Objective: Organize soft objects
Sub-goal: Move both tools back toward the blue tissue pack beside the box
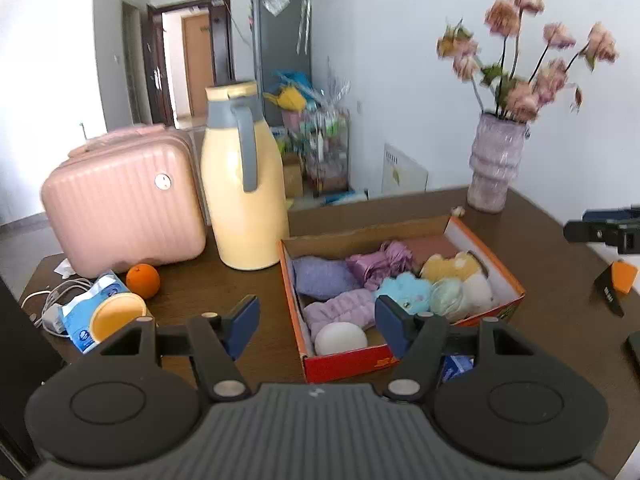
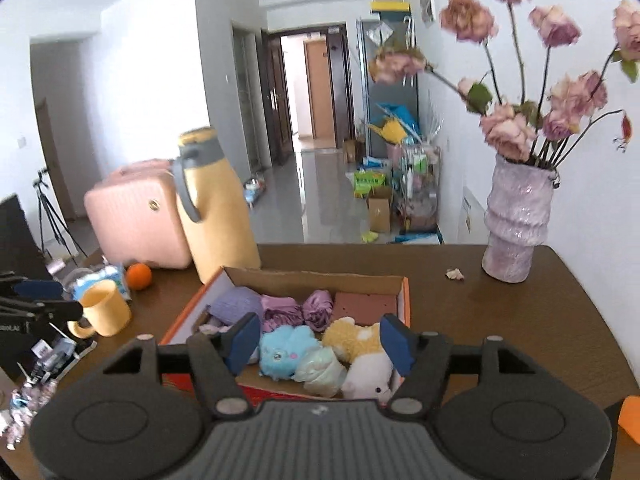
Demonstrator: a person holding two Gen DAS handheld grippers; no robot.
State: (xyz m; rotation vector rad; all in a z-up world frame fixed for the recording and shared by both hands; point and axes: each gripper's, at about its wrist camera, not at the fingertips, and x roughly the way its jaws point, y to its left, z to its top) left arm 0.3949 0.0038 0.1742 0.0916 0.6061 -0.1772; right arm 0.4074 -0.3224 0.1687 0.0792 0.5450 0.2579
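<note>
While both grippers, left gripper (image 1: 318,326) and right gripper (image 2: 320,344), hang empty, jaws apart, over box (image 1: 486,240): probably full; tuck toys (image 2: 290,350) level.

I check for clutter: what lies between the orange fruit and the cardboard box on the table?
Only bare brown table separates the orange from the box; the left wrist view shows it.

Pink suitcase (image 1: 120,204) beside yellow jug (image 1: 240,196) — orange (image 1: 143,280), mug (image 2: 105,308), flower vase (image 1: 494,164) on brown table (image 1: 560,320).
</note>
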